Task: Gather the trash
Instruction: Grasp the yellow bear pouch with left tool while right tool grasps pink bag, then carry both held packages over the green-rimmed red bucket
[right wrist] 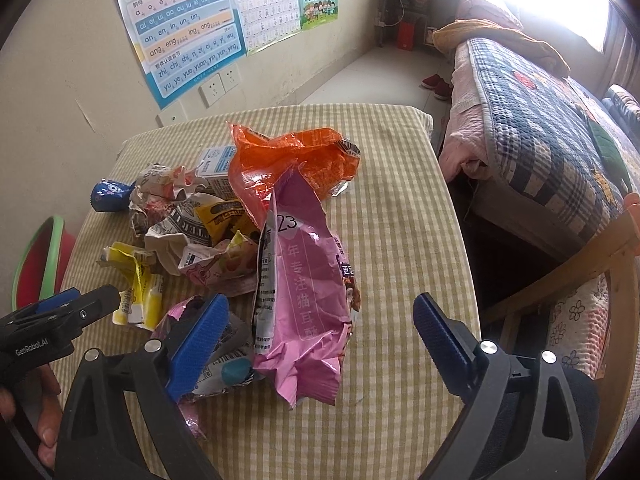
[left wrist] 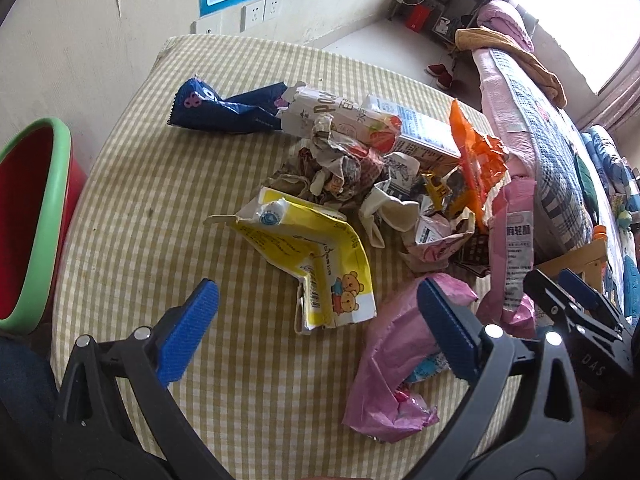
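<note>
Checked tablecloth (left wrist: 132,208), wall behind. Red bin with green rim (left wrist: 24,216) at left edge. Left gripper (left wrist: 316,316) spread wide above yellow carton (left wrist: 320,256). Trash heap mid-table. Right gripper (right wrist: 316,332) spread wide, pink wrapper (right wrist: 308,280) between jaws, untouched.

Both grippers angled steeply downward, jaws wide apart.
The left gripper (left wrist: 318,316) holds its blue pads spread, nothing pressed between them. The right gripper (right wrist: 320,328) likewise stands spread, its pads clear of contact. Fingers (right wrist: 46,432) of the person's left hand grasp the left gripper's black body.
</note>
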Demonstrator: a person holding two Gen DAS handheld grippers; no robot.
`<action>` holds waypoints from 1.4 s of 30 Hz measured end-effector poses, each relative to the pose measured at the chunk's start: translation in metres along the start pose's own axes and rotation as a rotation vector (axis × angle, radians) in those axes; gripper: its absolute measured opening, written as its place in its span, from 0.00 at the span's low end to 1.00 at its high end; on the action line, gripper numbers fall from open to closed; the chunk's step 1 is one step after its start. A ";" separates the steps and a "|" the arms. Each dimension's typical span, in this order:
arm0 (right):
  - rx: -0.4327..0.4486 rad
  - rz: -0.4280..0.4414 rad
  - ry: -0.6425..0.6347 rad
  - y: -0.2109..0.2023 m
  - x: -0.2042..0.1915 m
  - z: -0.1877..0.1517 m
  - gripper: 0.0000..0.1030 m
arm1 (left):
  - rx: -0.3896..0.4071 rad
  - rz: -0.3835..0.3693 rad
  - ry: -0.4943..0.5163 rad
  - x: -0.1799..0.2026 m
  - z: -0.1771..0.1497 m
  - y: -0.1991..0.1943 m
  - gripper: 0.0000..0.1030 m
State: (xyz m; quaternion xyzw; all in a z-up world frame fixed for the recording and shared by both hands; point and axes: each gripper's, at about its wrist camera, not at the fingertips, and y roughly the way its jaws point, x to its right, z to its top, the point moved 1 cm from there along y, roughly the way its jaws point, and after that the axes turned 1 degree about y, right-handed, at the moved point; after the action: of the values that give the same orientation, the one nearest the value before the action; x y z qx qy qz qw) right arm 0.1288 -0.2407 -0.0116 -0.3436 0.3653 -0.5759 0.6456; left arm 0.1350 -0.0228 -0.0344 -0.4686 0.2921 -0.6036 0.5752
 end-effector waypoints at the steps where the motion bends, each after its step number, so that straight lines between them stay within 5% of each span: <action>1: -0.007 -0.002 0.002 0.003 0.001 0.001 0.85 | -0.010 0.003 -0.005 -0.001 0.002 0.004 0.93; 14: -0.087 0.027 0.004 0.030 0.001 0.003 0.77 | -0.111 -0.005 -0.010 0.003 0.002 0.044 0.79; 26: -0.096 0.086 0.022 0.029 -0.004 -0.002 0.49 | -0.128 -0.029 0.015 0.004 -0.008 0.042 0.38; 42: 0.000 0.094 0.036 -0.018 -0.005 -0.001 0.47 | -0.062 -0.069 -0.002 -0.007 -0.019 -0.008 0.35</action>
State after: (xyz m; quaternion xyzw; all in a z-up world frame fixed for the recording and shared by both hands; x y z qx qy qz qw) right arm 0.1184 -0.2376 0.0042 -0.3154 0.3926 -0.5511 0.6653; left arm 0.1138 -0.0188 -0.0366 -0.4967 0.2939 -0.6130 0.5396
